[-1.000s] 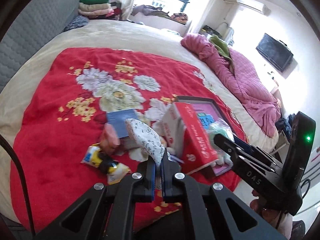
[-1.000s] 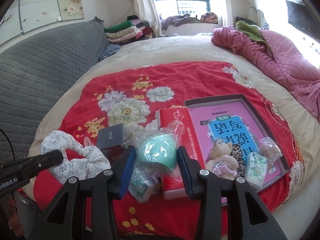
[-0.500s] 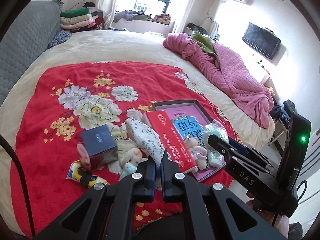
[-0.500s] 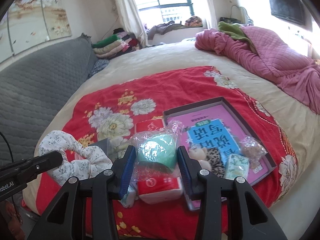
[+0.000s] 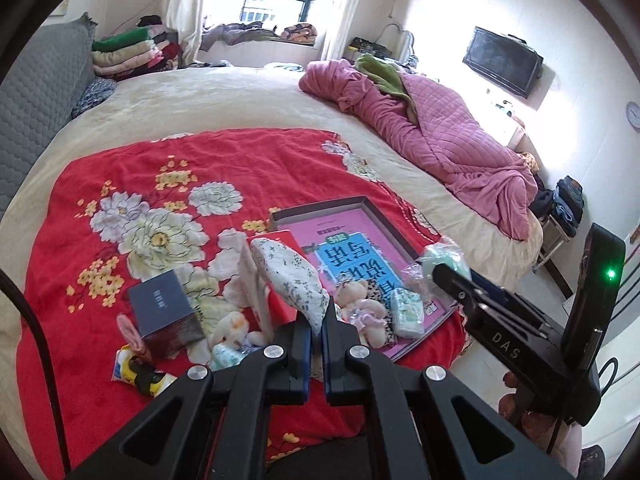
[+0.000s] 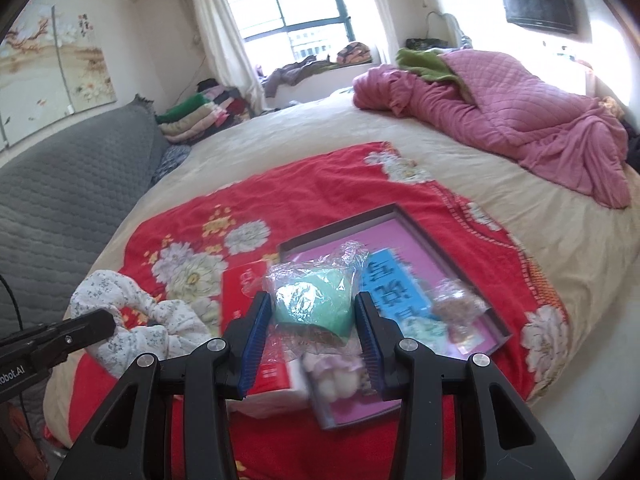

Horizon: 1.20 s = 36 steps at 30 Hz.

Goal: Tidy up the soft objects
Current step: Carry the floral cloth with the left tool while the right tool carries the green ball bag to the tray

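My left gripper [image 5: 317, 322] is shut on a white floral cloth scrunchie [image 5: 289, 276], held above the red blanket; the same scrunchie [image 6: 132, 320] hangs at the left of the right wrist view. My right gripper [image 6: 312, 320] is shut on a mint-green soft item in clear plastic wrap [image 6: 314, 300], lifted over the dark tray [image 6: 420, 228]. That tray [image 5: 288, 214] holds a pink and blue book, a small plush toy [image 5: 360, 308], a wrapped pack [image 5: 408, 308] and a clear bag [image 6: 456, 304]. The right gripper with its green item [image 5: 444, 262] shows at the right of the left wrist view.
On the red flowered blanket [image 5: 120, 172] lie a dark blue box [image 5: 164, 308], a red box [image 6: 244, 292], a yellow packet [image 5: 138, 374] and small plush toys. A pink quilt [image 5: 440, 148] is bunched at the far right. A grey headboard [image 6: 60, 192] stands at left.
Both grippers have moved back and up from the pile, each still holding its item. The view has swung right, and the tray now lies below the green item.
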Each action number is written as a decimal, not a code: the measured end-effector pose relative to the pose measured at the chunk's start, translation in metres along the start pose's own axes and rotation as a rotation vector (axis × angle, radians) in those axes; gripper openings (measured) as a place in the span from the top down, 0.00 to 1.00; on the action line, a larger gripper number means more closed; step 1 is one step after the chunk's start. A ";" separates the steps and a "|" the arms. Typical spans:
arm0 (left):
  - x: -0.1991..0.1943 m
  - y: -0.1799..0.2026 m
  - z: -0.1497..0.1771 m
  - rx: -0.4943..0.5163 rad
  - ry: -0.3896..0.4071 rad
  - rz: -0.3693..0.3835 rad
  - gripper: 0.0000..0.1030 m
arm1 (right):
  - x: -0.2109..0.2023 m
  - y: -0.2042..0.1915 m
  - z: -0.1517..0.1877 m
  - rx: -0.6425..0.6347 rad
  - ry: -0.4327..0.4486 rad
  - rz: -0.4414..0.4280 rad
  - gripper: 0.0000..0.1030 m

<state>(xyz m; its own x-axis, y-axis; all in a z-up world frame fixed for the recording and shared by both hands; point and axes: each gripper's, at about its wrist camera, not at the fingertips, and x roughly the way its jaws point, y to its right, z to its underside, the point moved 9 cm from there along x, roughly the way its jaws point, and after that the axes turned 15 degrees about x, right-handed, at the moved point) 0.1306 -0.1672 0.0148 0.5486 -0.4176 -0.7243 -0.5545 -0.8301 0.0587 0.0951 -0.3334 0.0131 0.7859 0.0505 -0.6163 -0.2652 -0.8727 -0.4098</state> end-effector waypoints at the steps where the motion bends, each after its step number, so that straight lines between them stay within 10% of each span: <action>1: 0.001 0.003 -0.002 0.004 0.001 0.004 0.96 | -0.003 0.006 -0.004 0.006 0.009 0.010 0.57; 36: 0.103 0.105 -0.029 0.152 -0.090 0.150 0.96 | -0.025 0.134 -0.044 0.115 0.114 0.194 0.57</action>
<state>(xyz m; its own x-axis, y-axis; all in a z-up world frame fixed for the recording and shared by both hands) 0.1467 -0.3084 -0.0332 0.3986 -0.4923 -0.7738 -0.7174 -0.6930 0.0713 0.0645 -0.4730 0.0030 0.7703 -0.1729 -0.6138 -0.4737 -0.7996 -0.3692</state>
